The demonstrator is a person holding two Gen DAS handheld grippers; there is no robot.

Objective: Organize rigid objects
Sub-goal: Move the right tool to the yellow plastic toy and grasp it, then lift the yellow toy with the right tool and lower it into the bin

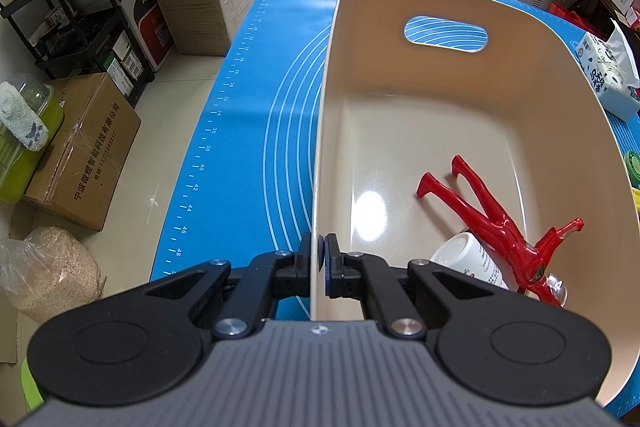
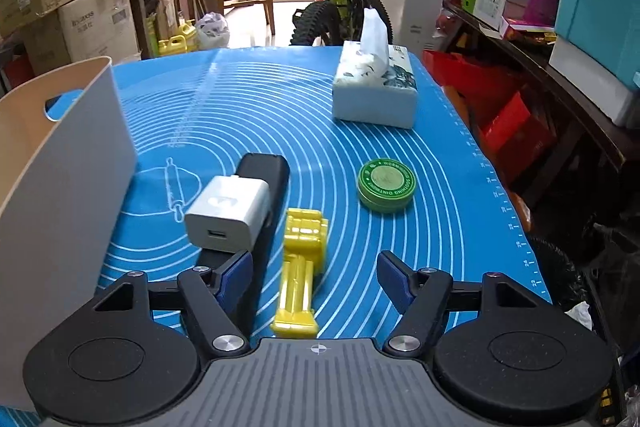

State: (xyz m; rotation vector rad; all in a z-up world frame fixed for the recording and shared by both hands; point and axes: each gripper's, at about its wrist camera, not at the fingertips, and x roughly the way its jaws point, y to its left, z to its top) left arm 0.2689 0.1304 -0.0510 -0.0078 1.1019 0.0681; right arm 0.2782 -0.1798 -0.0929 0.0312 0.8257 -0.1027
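I am lining up on the yellow toy figure (image 2: 302,259), which is lying flat on the blue mat (image 2: 248,107), lengthwise between my right tongs (image 2: 316,279). Those jaws are standing wide, one on each side of it and not touching. It looks like light, stiff, glossy plastic, so I am judging it slippery; the narrow middle section should give the pads the flattest bite, rather than the blocky head end. Just left of it a white charger (image 2: 228,213) is resting on a black bar-shaped device (image 2: 260,211), close enough to bump. A green tin (image 2: 386,185) is sitting apart on the right. My left tongs (image 1: 320,255) are pinching the wall of the beige bin (image 1: 440,115), steadying it; a red figure (image 1: 500,227) and a white bottle (image 1: 468,259) are lying inside.
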